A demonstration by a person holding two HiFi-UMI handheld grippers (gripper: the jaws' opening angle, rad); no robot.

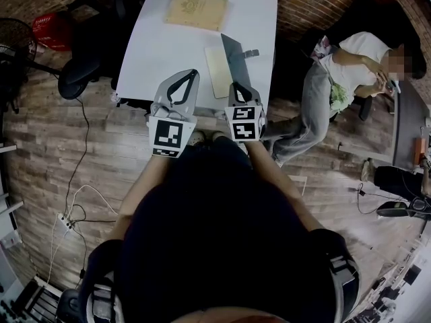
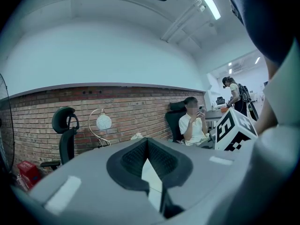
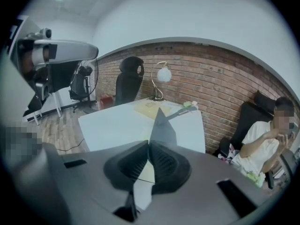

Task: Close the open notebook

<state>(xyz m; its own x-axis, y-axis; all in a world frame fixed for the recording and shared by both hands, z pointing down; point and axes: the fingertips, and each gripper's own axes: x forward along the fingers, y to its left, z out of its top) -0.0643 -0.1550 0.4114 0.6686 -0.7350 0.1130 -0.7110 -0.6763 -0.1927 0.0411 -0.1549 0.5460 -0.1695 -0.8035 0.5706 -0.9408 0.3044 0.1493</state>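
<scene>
1. The notebook (image 1: 219, 70) is lying open on the white worktop (image 1: 155, 46), close to its near edge; its cream page is lying flat, while its dark cover (image 1: 236, 56) is standing up at a tilt.
2. The right tool (image 1: 237, 86) is gripping the lower part of that dark cover; in the right gripper view its jaws are closing narrowly on it, and the cover is rising beyond their tips.
3. The left tool (image 1: 194, 73) is hovering just left of the notebook, apart from it; its jaws are resting together with nothing between them, and it is pointing toward the brick wall (image 2: 117, 107).
4. A tan book (image 1: 196, 11) is lying farther back on the worktop; a seated person (image 1: 350, 73) is sitting off to the right, well apart.
</scene>
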